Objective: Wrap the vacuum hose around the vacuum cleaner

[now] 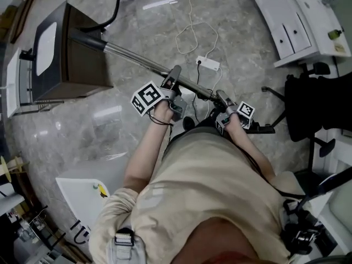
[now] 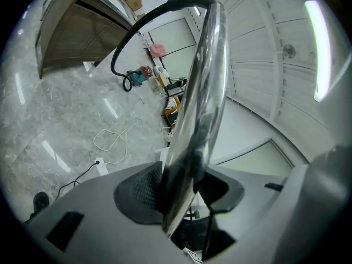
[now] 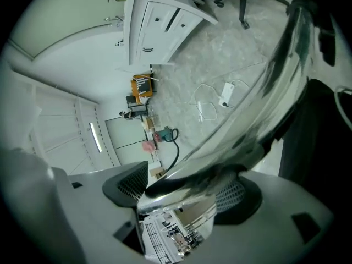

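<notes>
The left hand-held gripper (image 1: 175, 75) clamps the chrome vacuum tube (image 1: 132, 55); the right hand-held gripper (image 1: 220, 95) stands open around it.

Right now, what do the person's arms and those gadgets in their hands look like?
Each hand carries a pale grey plastic two-jaw gripper, the left gripper and the right gripper, with dark mesh-textured pads and a white cube printed with black square markers. A thin black cord loops by the left wrist. The person wears a beige short-sleeved shirt; the forearms are bare.
</notes>
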`<state>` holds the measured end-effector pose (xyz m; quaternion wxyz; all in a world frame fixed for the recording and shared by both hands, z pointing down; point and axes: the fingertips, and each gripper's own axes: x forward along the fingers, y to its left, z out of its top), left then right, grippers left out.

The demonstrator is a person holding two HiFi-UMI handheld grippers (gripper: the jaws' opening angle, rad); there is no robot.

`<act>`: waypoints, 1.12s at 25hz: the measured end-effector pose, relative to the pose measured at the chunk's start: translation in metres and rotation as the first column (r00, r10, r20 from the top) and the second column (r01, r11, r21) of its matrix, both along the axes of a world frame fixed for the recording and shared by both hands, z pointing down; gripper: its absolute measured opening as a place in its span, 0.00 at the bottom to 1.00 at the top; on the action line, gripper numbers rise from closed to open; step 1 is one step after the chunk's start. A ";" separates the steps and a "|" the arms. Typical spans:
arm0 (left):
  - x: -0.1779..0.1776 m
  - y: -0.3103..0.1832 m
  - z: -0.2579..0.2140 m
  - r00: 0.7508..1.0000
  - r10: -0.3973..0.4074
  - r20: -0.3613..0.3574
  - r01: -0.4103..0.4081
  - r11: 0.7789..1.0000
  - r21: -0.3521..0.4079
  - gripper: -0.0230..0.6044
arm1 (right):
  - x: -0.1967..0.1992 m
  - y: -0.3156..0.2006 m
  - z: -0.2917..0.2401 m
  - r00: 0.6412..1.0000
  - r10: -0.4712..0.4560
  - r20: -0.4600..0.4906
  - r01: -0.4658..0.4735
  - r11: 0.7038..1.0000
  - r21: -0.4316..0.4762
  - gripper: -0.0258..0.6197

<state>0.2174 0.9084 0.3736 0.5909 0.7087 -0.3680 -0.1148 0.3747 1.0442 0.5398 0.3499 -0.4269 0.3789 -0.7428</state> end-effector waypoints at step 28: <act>0.126 -0.123 -0.028 0.995 -0.021 0.098 0.004 0.985 0.173 0.31 | 0.153 -0.208 -0.010 0.974 -0.202 0.106 0.187 0.973 0.138 0.42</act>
